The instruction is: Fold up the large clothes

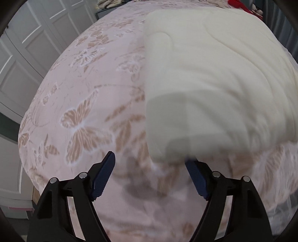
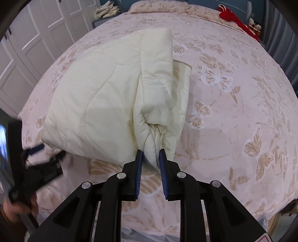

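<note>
A cream quilted garment (image 2: 104, 104) lies folded on the pink butterfly-print bed (image 2: 232, 121). My right gripper (image 2: 150, 151) is shut on a bunched corner of it at its near right edge. In the left wrist view the same garment (image 1: 214, 83) fills the upper right, blurred. My left gripper (image 1: 150, 158) is open, its jaws wide apart; the garment's near left corner sits just at the right fingertip (image 1: 191, 163) and hides its end. The left gripper also shows at the left edge of the right wrist view (image 2: 37, 149), beside the garment's lower left corner.
White panelled wardrobe doors (image 2: 37, 37) stand left of the bed. A red item (image 2: 232, 16) lies at the far right of the bed, with pale bundles (image 2: 107, 10) on a stand beyond the far edge. The bed's near edge is below the grippers.
</note>
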`<state>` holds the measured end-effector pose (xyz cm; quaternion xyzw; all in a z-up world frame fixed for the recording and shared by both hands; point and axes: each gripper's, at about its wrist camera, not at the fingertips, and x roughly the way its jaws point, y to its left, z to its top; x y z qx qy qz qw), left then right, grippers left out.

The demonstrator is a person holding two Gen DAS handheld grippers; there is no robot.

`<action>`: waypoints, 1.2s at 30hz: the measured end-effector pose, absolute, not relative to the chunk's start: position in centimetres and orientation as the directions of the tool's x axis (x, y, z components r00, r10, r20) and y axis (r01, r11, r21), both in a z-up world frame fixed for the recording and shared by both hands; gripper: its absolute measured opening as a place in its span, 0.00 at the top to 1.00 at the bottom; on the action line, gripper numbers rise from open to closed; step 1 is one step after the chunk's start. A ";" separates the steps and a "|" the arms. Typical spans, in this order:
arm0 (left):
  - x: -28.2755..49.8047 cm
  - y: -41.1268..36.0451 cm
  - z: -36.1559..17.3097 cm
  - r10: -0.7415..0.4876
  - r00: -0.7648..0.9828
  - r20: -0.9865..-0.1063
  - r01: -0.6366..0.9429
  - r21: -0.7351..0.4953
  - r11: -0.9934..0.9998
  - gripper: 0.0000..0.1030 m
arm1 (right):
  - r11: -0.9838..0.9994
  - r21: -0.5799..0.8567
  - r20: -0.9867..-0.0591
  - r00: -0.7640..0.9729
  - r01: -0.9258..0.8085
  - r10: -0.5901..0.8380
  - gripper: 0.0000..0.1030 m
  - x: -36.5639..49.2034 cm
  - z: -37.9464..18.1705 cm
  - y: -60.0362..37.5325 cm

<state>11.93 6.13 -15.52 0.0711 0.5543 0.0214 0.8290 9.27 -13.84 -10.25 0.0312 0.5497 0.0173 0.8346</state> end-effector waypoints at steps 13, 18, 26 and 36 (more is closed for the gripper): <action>18.3 4.5 -15.9 0.154 0.421 -0.894 0.055 0.194 0.979 0.35 | 0.995 0.089 -0.918 0.391 0.036 0.068 0.83 14.6 -13.7 -13.0; 20.6 4.0 -16.5 0.177 0.428 -0.886 0.058 0.222 0.973 0.35 | 0.996 0.076 -0.915 0.400 0.038 0.055 0.86 17.1 -14.4 -12.9; 19.4 4.1 -14.8 0.144 0.448 -0.882 0.067 0.193 0.979 0.37 | 0.996 0.084 -0.916 0.397 0.038 0.062 0.88 17.8 -13.3 -13.6; 16.1 5.7 -8.8 0.080 0.539 -0.838 0.026 0.112 0.993 0.33 | 0.990 0.143 -0.925 0.357 0.017 0.127 0.78 11.6 -12.9 -13.1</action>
